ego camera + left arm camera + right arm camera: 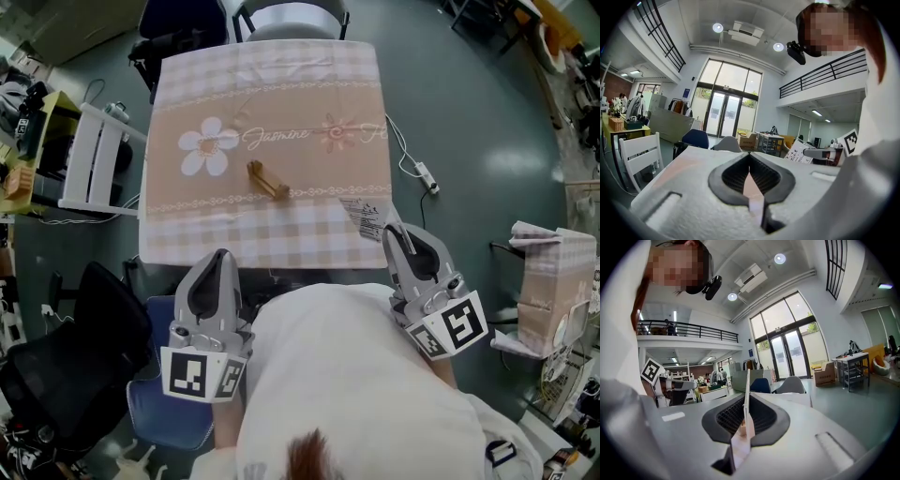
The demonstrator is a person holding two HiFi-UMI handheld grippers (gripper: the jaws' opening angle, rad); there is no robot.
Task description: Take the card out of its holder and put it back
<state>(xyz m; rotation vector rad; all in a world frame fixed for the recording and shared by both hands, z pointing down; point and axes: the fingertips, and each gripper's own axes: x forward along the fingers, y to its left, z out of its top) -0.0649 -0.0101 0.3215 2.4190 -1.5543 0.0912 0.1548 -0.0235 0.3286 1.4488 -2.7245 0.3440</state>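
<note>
The main risk is at the re-insertion. The card (368, 216) is thin and the right gripper (392, 230) pinches it only by its near end, so most of it sticks out ahead of the tips. If it reaches the slot at a slant it would likely flex or swivel between the pads instead of sliding in. The wooden holder (267, 180) looks small and light and nothing is bracing it, so a push from the card's edge could skate it across the desk (187, 246) or tip it. The head view does not show which way the slot faces.

The right gripper is clamped on the card, which shows edge-on and upright between the jaws in the right gripper view (746, 385). The holder lies ahead of that gripper and off to its left, well apart from the card. The left gripper (222, 255) is closed and empty, with the holder ahead of it and slightly to its right.
</note>
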